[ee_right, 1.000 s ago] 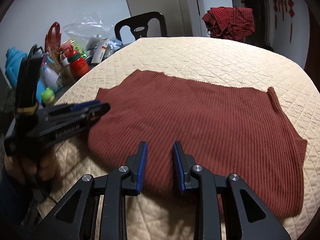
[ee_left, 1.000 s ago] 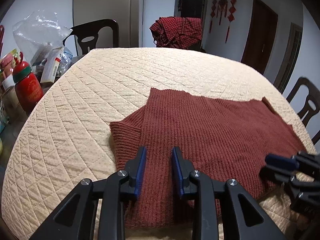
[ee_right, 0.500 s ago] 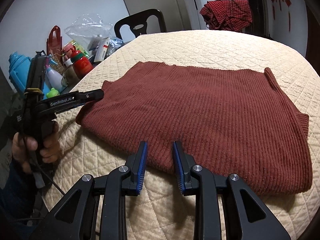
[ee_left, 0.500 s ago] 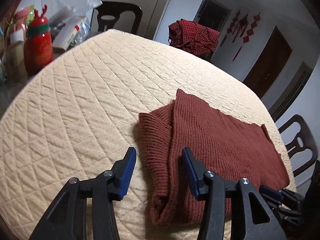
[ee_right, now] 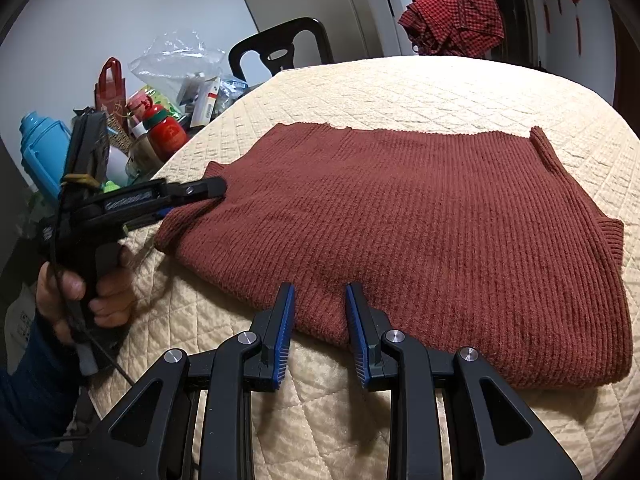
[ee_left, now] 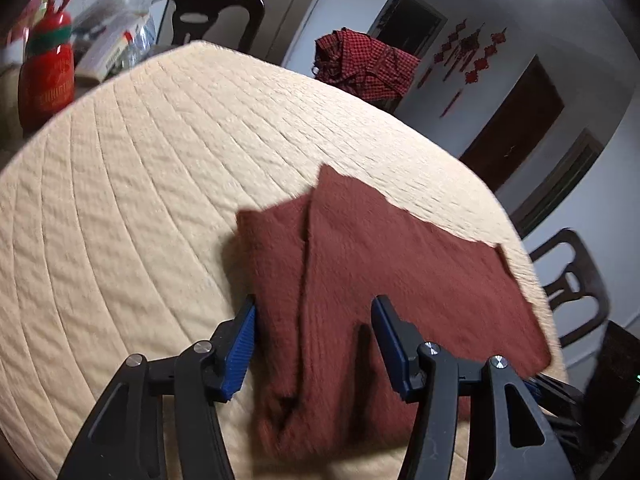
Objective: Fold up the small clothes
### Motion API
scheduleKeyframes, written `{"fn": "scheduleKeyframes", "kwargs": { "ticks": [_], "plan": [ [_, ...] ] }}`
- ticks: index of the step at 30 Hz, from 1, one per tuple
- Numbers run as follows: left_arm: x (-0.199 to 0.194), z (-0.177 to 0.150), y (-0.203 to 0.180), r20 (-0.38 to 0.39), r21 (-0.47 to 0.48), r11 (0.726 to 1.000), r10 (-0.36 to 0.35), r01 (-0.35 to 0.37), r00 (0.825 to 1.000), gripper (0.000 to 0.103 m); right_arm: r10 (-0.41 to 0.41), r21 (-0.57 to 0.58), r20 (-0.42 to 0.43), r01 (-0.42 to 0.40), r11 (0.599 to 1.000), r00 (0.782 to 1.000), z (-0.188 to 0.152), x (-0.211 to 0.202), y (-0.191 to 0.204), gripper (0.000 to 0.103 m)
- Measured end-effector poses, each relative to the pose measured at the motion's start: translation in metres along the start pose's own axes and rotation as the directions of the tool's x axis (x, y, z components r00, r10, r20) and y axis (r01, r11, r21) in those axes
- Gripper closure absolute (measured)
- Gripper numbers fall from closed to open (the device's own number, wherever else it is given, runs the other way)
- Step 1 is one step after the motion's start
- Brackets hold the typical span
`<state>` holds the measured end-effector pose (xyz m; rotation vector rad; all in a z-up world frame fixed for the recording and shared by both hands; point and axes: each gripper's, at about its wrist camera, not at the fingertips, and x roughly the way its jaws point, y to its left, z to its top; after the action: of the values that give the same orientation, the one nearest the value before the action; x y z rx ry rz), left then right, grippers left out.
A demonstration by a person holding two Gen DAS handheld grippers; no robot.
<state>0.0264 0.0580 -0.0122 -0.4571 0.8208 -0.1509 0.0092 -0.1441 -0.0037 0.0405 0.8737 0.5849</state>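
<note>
While the left gripper [ee_left: 314,344] has just spread its jaws, released, over the near end of the rust sweater [ee_right: 420,224] lying folded on the quilted surface [ee_right: 440,92], the right gripper [ee_right: 318,330] stays part-open astride its front edge, pads not visibly pressing.

White walls [ee_right: 120,20], dark chairs [ee_right: 280,46], dark door [ee_left: 516,120]

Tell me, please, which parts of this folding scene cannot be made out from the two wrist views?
- Left wrist view: motion blur smears the sweater; its knit and the fold at the near corner are unclear.
- Right wrist view: whether the right gripper pinches the hem; the fabric edge sits between its fingers, contact unclear.
- Right wrist view: the left gripper fingertips merge with the sweater's edge.
- Packaging labels behind the red bottle: too small.
</note>
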Motion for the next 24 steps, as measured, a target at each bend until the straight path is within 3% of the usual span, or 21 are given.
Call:
{"fn": "scheduleKeyframes", "kwargs": {
  "ticks": [6, 8, 12, 24],
  "plan": [
    [-0.007, -0.011, 0.001, -0.014, -0.041, 0.997, -0.063, 0.063, 0.998, 0.045, 0.001, 0.000, -0.002, -0.001, 1.000, 1.000, -0.001, 0.000, 0.000, 0.076],
    [-0.005, -0.009, 0.001, -0.013, -0.034, 0.998, -0.048, 0.047, 0.999, 0.048, -0.003, -0.003, -0.003, 0.003, 1.000, 1.000, 0.000, 0.000, 0.000, 0.076],
    [-0.001, -0.005, 0.000, -0.013, -0.035, 0.999, -0.004, 0.003, 1.000, 0.069, 0.011, 0.004, 0.031, -0.011, 1.000, 0.999, 0.009, -0.005, 0.004, 0.076],
    [-0.007, -0.002, -0.018, 0.017, 0.050, 0.997, 0.062, -0.062, 0.998, 0.079, 0.000, 0.056, 0.041, -0.002, 0.998, 0.999, 0.049, 0.027, -0.013, 0.076]
  ]
}}
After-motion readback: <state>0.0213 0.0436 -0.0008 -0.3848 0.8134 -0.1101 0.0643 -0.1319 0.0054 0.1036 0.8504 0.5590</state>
